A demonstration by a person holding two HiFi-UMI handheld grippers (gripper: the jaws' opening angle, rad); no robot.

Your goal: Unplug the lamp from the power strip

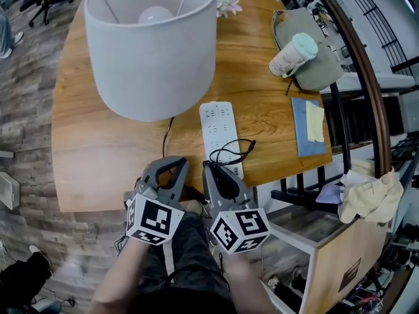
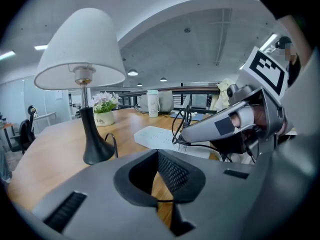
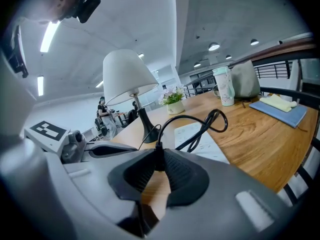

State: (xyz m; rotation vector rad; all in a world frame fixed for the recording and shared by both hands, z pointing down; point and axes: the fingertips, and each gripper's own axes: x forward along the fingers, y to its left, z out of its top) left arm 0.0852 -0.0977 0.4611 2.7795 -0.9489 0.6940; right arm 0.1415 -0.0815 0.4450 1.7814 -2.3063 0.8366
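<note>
A lamp (image 1: 150, 51) with a white shade and black base (image 2: 95, 144) stands on the wooden table (image 1: 98, 149). The white power strip (image 1: 218, 126) lies to its right. My right gripper (image 1: 211, 167) is at the strip's near end, shut on the lamp's black plug (image 3: 157, 159). The black cord (image 1: 234, 150) loops over the strip. In the left gripper view the plug's prongs (image 2: 186, 145) show just above the strip (image 2: 155, 134), apparently out of its sockets. My left gripper (image 1: 174, 162) sits beside the right one, its jaws meeting at the tips (image 2: 157, 154) with nothing between them.
A pale green cup (image 1: 292, 54) rests against a grey bag (image 1: 321, 70) at the table's far right. A blue notebook with yellow notes (image 1: 304, 129) lies nearer. A flower pot (image 1: 228, 4) stands behind the lamp. A railing and a wooden cart (image 1: 340, 254) are to the right.
</note>
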